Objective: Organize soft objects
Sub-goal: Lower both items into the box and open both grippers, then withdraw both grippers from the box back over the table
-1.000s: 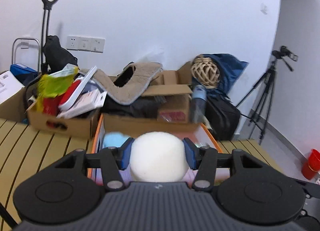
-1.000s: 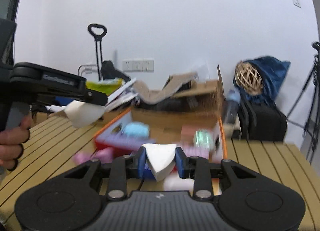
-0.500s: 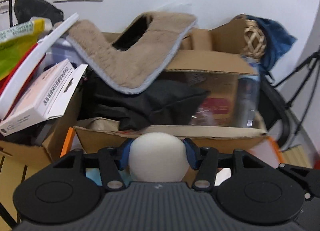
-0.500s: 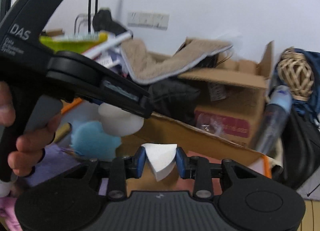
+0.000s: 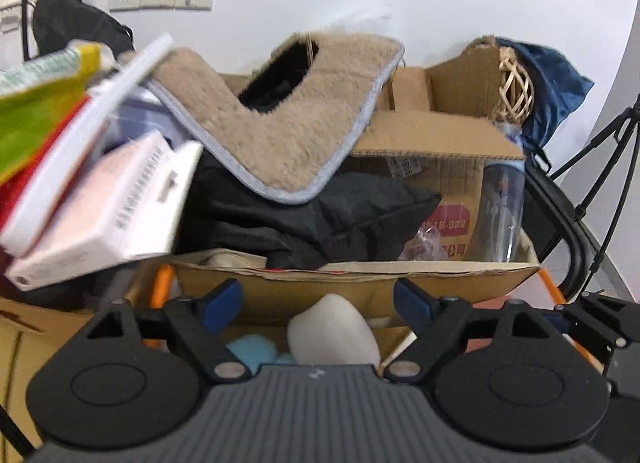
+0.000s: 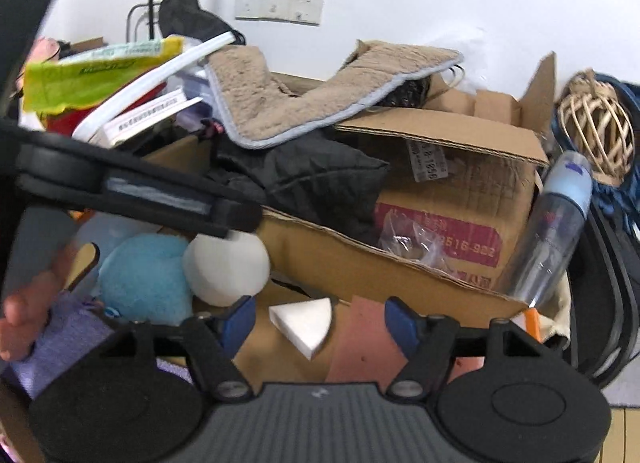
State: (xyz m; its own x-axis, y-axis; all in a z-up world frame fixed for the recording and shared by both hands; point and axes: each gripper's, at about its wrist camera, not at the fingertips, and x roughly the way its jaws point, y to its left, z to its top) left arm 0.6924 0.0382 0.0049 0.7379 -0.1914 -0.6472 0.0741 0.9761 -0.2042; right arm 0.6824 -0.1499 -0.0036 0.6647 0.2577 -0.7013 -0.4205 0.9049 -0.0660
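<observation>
**Both sponges let go over the box**

I have both grippers over the orange-rimmed box (image 5: 554,291), and both have just been opening. My left gripper (image 5: 318,301) stands wide, pads clear of the round white sponge (image 5: 332,333), which sits below and between them, next to the blue puff (image 5: 252,349). From the right wrist view I see that same white sponge resting against the blue puff, under the left gripper's arm. My right gripper (image 6: 318,321) is also parted, and the white wedge sponge (image 6: 304,323) lies between its pads without touching either; whether it has fully settled on the cardboard floor I cannot tell.

These pieces look very light and squashy. I judge that they will spring back once released, may roll or bounce a little, and could cling to a rubber pad. If I need to retake one, I would close gently across the round sponge's middle, and across the wedge's flat faces rather than its thin point, which would fold. Too hard a squeeze would only deform them; there is little risk of breakage. A purple cloth (image 6: 60,339) lies at the box's near left.
</observation>
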